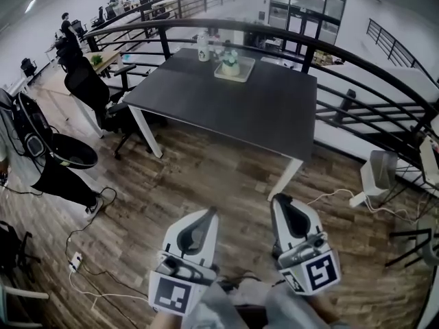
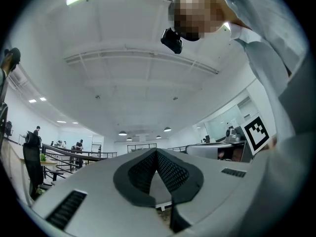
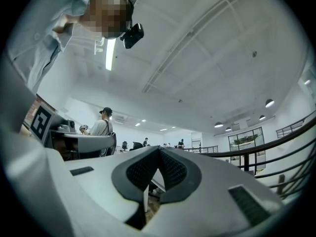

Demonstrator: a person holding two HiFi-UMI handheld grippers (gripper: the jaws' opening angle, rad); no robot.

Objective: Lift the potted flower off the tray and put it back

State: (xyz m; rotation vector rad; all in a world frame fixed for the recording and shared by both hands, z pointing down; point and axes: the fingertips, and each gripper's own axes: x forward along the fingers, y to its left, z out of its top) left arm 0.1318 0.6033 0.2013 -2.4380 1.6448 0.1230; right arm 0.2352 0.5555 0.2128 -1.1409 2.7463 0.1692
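Note:
The potted flower [image 1: 230, 62], pale blooms in a light pot, stands on a light square tray [image 1: 245, 70] at the far edge of a dark table [image 1: 240, 115]. Both grippers are held low and near my body, well short of the table, over the wood floor. My left gripper [image 1: 209, 212] is shut with nothing between its jaws; its tips meet in the left gripper view [image 2: 157, 151]. My right gripper [image 1: 280, 199] is likewise shut and empty, and its tips touch in the right gripper view [image 3: 159, 148]. Both gripper views look up at the ceiling and do not show the flower.
A white bottle [image 1: 203, 46] stands left of the tray. Black office chairs [image 1: 86, 84] sit left of the table. A curved black railing [image 1: 357, 67] runs behind and to the right. A white device [image 1: 377, 173] and cables [image 1: 82, 252] lie on the floor.

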